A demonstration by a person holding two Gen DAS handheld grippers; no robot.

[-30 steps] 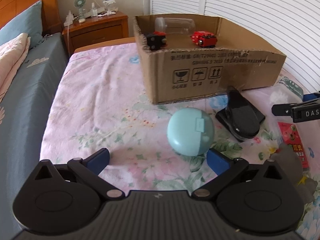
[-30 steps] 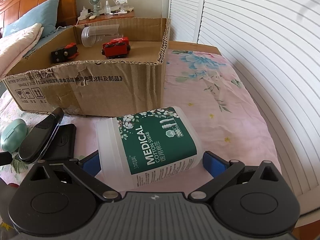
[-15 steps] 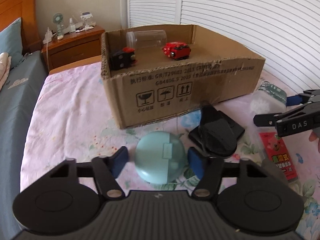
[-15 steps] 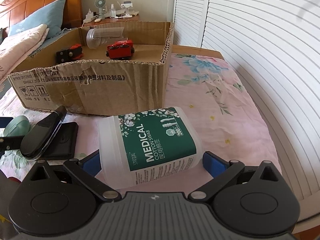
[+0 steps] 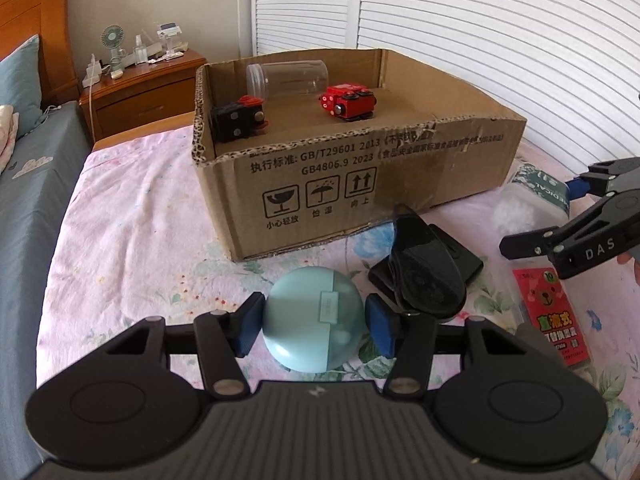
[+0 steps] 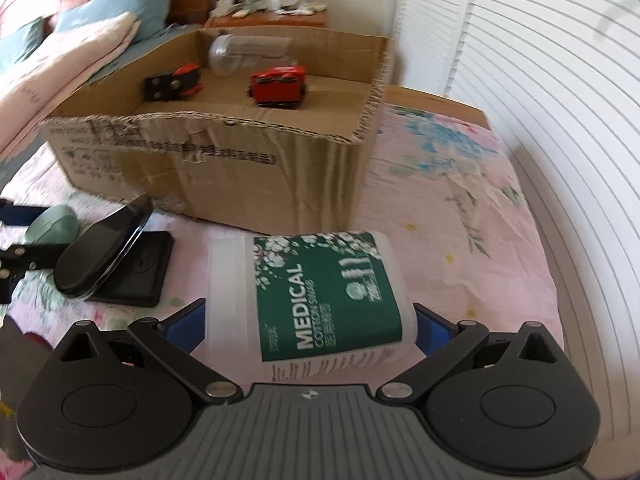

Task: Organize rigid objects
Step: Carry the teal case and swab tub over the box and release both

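My left gripper (image 5: 314,326) is shut on a round pale-blue case (image 5: 314,318), held just above the floral sheet in front of the cardboard box (image 5: 400,172). My right gripper (image 6: 310,320) is shut on a clear cotton swab box with a green MEDICAL label (image 6: 316,296), lifted off the bed right of the cardboard box (image 6: 260,176). Inside the box lie a clear jar (image 5: 286,78), a black toy car (image 5: 238,118) and a red toy car (image 5: 348,102).
A black clamshell case (image 5: 424,272) lies open between the grippers, also in the right wrist view (image 6: 108,256). A red packet (image 5: 554,316) lies at right. A wooden nightstand (image 5: 144,96) stands behind; white shutters line the right side.
My left gripper moved up to the pale-blue case, closed on it and lifted it slightly. My right gripper closed on the cotton swab box and raised it toward the cardboard box.
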